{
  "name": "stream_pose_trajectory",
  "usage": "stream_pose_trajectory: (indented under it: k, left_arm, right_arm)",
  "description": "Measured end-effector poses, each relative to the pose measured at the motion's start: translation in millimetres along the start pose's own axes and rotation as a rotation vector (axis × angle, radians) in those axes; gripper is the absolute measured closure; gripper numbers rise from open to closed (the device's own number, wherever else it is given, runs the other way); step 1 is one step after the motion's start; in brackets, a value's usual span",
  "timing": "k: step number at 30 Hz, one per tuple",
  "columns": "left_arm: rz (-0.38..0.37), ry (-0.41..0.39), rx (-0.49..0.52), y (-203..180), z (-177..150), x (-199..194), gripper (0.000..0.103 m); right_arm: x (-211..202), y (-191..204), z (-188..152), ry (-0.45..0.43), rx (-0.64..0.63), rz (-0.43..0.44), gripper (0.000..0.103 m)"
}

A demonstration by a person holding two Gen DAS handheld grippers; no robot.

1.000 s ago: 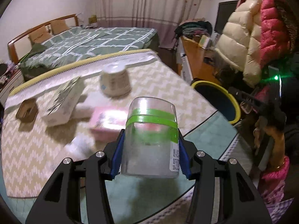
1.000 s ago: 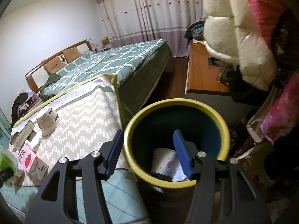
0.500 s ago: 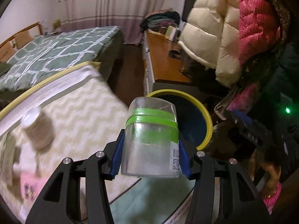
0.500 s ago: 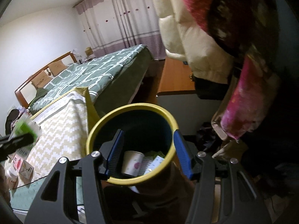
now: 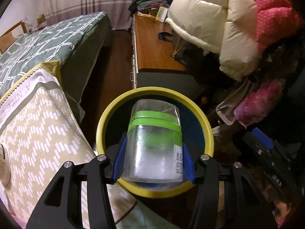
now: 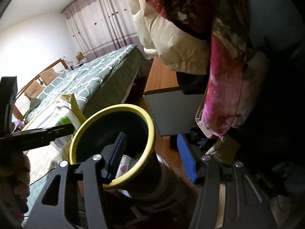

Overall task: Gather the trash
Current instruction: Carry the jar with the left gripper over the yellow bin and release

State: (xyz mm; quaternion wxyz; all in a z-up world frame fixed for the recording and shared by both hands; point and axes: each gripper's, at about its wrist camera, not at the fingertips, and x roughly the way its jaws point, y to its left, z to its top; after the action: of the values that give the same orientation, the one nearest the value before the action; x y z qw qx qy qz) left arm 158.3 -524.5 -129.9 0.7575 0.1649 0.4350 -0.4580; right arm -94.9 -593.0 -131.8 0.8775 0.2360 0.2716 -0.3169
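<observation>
Two grippers in view. L gripper [image 5: 153,162] is clamped on a clear plastic jar w/ green lid band [image 5: 153,145], blue pads on both its sides. One sec ago the jar was over the zigzag-pattern table cover [image 5: 38,133], w/ boxes and a cup behind it; half a sec ago the bin was just coming in behind. Now the jar sits framed inside the yellow rim of the trash bin [image 5: 206,131], i.e. carried across, apparently above the opening. Not released yet.

R gripper [image 6: 150,152] has its fingers apart, nothing held, left finger over the bin mouth [image 6: 150,126]. Same bin has slid left and tilted in this view vs. 1 s ago. Paper cup and scraps [image 6: 124,167] lie at the bin bottom.

Judgement: transport done; next is letting the jar drop. Jar looks rigid, should fall clean. More trash likely remains on the table.
</observation>
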Motion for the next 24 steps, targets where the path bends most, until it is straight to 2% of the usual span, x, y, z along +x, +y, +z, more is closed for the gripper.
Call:
stream_pose_trajectory:
  k: [1,2,6,9,14,24]
  left_arm:
    - [0.006,-0.008,-0.005,1,0,-1,0.024]
    - [0.015,-0.031,-0.012,2,0,-5,0.020]
    - [0.050,-0.110,-0.009,7,-8,-43,0.017]
    - [0.064,-0.203,-0.015,14,-24,-90,0.009]
    - [0.148,-0.334,-0.054,42,-71,-170,0.005]
    - [0.427,-0.420,-0.293,143,-183,-280,0.005]
  right_arm:
    - [1,2,0,0.001,-0.003,0.001,0.048]
    - [2,6,1,0.003,-0.007,0.001,0.048]
    - [0,21,-1,0.004,-0.029,0.014,0.047]
    - [-1,34,-3,0.007,-0.049,0.030,0.047]
    - [-2,61,-9,0.019,-0.096,0.072,0.047]
    - [-12,150,-20,0.039,-0.236,0.193,0.047]
